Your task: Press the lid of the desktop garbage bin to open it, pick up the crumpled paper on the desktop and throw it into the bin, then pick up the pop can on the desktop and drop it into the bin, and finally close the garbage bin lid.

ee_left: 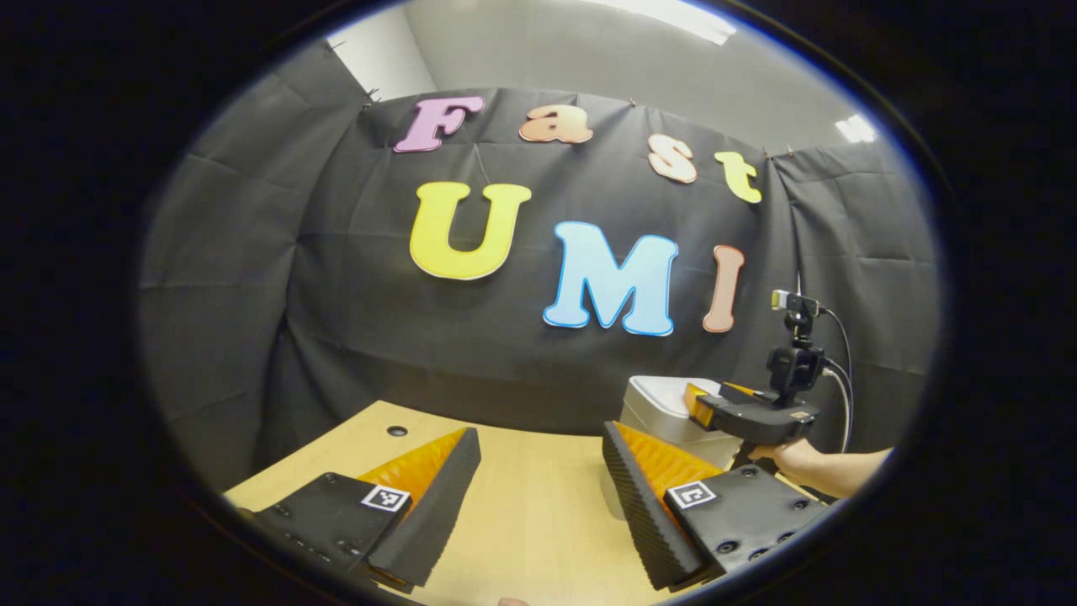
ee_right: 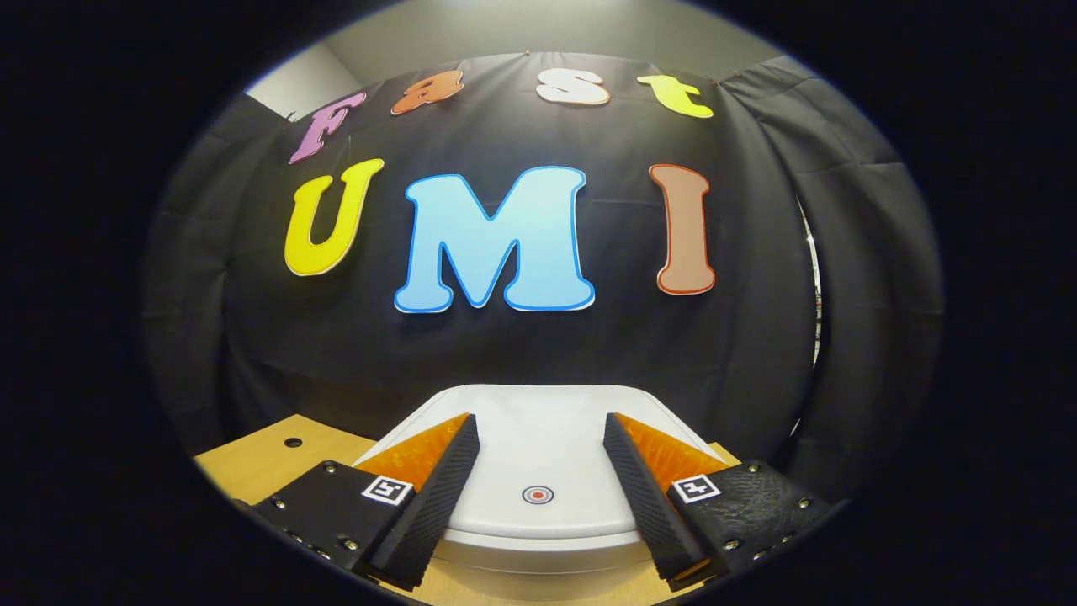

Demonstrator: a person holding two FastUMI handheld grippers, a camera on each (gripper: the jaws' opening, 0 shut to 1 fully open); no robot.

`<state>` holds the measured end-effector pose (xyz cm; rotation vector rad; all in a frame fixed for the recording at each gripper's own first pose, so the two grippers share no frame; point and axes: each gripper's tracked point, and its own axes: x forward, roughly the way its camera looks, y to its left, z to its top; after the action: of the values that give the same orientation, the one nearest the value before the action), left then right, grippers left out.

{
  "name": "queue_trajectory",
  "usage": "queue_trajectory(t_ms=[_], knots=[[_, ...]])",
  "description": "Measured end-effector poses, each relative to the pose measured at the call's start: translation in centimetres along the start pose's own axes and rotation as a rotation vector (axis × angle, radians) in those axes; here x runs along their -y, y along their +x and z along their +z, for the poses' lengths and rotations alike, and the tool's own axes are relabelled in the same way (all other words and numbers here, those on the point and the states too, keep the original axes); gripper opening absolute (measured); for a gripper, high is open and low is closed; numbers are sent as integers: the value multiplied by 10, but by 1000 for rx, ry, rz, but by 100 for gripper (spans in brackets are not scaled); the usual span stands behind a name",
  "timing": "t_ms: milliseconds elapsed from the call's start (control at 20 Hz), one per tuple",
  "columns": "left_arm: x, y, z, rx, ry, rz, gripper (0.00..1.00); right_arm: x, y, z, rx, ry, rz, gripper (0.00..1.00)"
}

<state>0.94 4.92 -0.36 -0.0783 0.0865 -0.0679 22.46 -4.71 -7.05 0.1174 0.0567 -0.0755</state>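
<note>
My right gripper hangs wide open and empty over the shut bin; left likewise. Everything remains.

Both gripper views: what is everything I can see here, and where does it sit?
garbage bin: one, white, lid shut, on the desk by the booth wall
lid button: one, round, red-ringed, near the lid's front edge
desk: one, light wood, with a dark round hole near its far edge
black cloth: booth wall behind the desk
left claw: open, over bare desk
right claw: open, over the bin lid, fingers either side of the button
hand: one, holding the right claw beside the bin
</note>
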Motion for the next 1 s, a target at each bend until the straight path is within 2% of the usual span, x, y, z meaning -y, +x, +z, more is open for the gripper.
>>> queue_trajectory(t_ms=[200,400,500,750,1000], knots=[[12,-8,1,7,7,-7,96,1,-1,5,15,22,-27,96],[21,-19,1,11,16,6,95,1,-11,5,-16,15,-88,95],[25,-24,0,8,21,20,95,-1,-22,6,-39,-2,-90,95],[47,-31,-1,21,49,59,95,-5,-52,6,-95,15,-16,95],[61,-35,-8,23,57,101,95,-2,-91,7,-106,-26,52,95]])
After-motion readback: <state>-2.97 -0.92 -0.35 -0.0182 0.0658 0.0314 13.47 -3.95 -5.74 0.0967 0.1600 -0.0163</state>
